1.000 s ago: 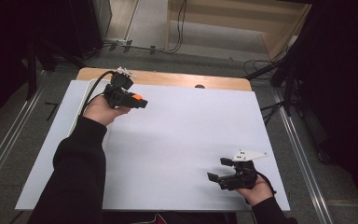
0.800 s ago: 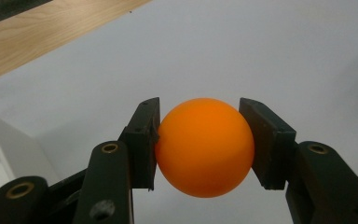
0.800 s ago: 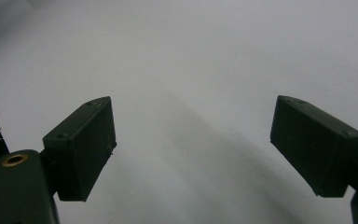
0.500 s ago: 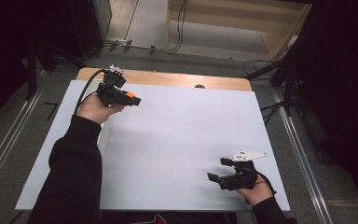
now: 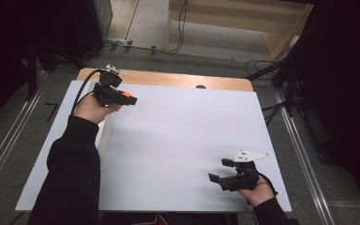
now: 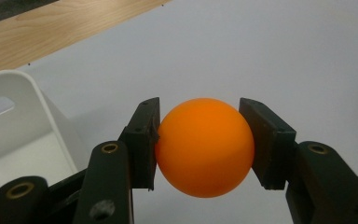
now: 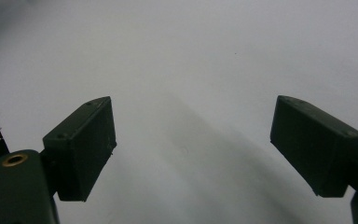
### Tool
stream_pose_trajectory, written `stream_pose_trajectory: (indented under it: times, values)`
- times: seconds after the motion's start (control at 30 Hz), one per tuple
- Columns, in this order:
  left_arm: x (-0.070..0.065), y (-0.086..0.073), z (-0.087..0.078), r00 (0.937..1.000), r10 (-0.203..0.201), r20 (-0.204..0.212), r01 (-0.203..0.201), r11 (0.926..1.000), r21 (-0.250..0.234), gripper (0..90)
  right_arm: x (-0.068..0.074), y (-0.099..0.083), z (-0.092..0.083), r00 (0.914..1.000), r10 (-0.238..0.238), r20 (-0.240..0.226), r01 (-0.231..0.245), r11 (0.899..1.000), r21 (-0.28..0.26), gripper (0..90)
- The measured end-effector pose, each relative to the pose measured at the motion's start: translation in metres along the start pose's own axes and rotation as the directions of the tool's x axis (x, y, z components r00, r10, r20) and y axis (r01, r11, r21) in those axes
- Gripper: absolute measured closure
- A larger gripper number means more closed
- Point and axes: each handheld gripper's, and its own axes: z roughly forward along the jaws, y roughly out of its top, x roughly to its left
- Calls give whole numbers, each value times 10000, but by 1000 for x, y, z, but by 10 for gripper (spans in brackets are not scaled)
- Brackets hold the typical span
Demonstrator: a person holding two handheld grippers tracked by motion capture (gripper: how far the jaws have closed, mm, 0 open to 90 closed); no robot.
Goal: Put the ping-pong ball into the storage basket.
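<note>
The left tool (image 5: 130, 100) has travelled toward the far left corner of the desk (image 5: 183, 136) over the last second: a second ago it hung further in over the white sheet, and now it sits just beside the white bin (image 6: 23, 126) at that edge. Its jaws are pinching the orange ball (image 6: 204, 147), one pad against each side, and that grip has not altered through the move. In the left gripper view the ball fills the gap between the pads, lifted clear of the white surface beyond it, with the bin's rounded wall and handle slot just off to the left of the jaws and slightly behind the tips. In the high view the ball (image 5: 127, 95) shows as an orange spot at the tool's front end, pointing away from the bin toward the middle of the desk.

The right tool (image 5: 222, 174) has not shifted; it rests low near the person's edge of the desk with its jaws spread wide and nothing between them, only bare white sheet ahead.

My reading is that the ball is being carried to the bin. The tool has arrived beside it but the tips aim away, so a turn of the wrist over the opening seems needed before release
</note>
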Motion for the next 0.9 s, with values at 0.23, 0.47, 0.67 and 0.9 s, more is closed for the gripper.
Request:
stream_pose_trajectory:
  times: [0.23, 0.47, 0.67, 0.9]
  values:
    - [7, -3, -4, 9997, -238, -90, 237, 9996, -127, 508, -1, 0, 0, 10000, -42, 11, 42, 10000, -15, 129]
    - [11, -6, -8, 9993, -347, -168, 344, 9992, -201, 508, -2, 1, -1, 10000, -56, 6, 56, 10000, -52, 129]
    - [13, -8, -11, 9991, -362, -209, 358, 9992, -198, 508, -1, 2, 1, 10000, -55, -77, 55, 10000, -19, 129]
    - [19, -13, -14, 9979, -579, -305, 572, 9980, -254, 508, -1, 3, 3, 9998, -182, -104, 182, 9998, 27, 129]
